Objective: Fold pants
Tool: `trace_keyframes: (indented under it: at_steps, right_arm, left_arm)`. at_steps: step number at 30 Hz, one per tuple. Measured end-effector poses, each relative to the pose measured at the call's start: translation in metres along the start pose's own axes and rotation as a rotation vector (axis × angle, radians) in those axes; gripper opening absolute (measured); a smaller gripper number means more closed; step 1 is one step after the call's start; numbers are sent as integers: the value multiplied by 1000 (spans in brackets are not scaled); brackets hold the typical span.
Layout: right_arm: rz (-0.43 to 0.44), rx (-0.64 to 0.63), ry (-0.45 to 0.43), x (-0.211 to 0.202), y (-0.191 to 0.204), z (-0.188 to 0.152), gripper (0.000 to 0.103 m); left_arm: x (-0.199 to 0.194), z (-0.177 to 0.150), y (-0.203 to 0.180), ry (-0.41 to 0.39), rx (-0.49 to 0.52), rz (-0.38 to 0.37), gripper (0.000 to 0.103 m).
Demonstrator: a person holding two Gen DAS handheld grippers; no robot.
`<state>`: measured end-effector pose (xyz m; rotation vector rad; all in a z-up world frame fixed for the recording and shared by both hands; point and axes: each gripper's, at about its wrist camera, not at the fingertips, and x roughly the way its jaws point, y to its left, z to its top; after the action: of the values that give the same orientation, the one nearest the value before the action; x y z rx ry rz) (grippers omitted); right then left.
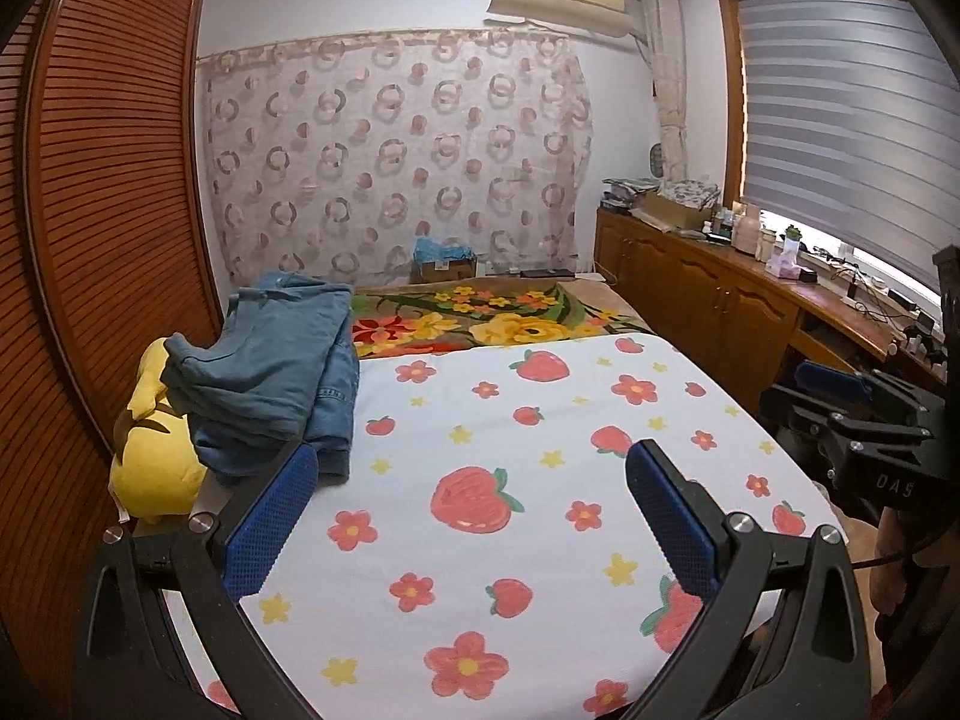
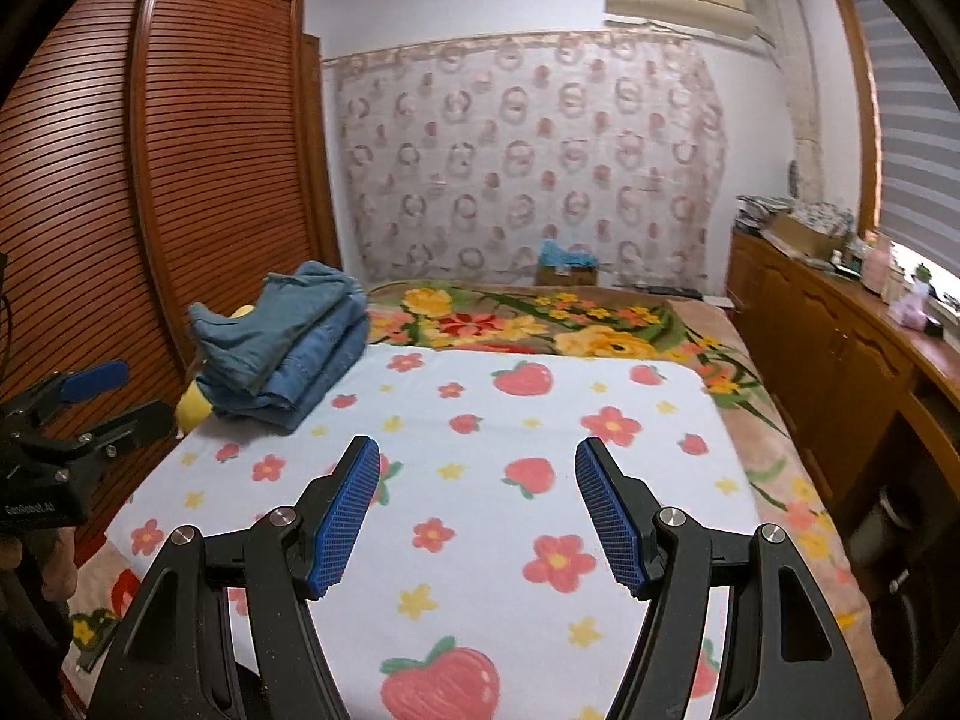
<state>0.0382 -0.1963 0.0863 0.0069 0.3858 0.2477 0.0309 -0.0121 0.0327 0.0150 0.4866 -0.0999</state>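
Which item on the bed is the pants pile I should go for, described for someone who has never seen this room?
Start at the louvered wooden wardrobe and drop to the left edge of the strawberry-print sheet. There lies a heap of blue denim pants, partly on a yellow plush toy. It is the only blue cloth on the bed; both the left gripper and right gripper are open and empty.

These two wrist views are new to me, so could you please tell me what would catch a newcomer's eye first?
The white strawberry-and-flower blanket spread over the bed fills the middle of both views. At its far left corner, by the slatted wooden wardrobe, sits a pile of blue denim pants leaning on a yellow plush toy. In front, the left tongs and the right tongs hang open over the blanket, holding nothing.
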Motion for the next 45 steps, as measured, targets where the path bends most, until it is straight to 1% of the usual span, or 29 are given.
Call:
trace_keyframes:
  at_steps: [8, 14, 21, 28, 32, 36, 45]
  right_arm:
    - [-47, 25, -33, -13, 7, 3, 70]
    - [-52, 24, -62, -21, 17, 0, 70]
    - [-67, 20, -103, -33, 22, -6, 70]
    - [-80, 18, -147, -45, 28, -14, 70]
    - [-78, 14, -150, -44, 24, -22, 70]
    - [-76, 14, -148, -42, 23, -22, 70]
    - [-72, 13, -143, -41, 20, -16, 70]
  left_arm:
    - [-3, 10, -8, -14, 2, -4, 103]
    - [-10, 19, -12, -35, 9, -8, 103]
    - [-21, 30, -9, -61, -2, -13, 103]
    - [-31, 36, -2, -80, -16, -1, 103]
    - [-35, 36, 1, -88, -23, 6, 103]
    - [-36, 36, 3, -89, -24, 8, 103]
    - [-37, 36, 4, -87, -26, 8, 103]
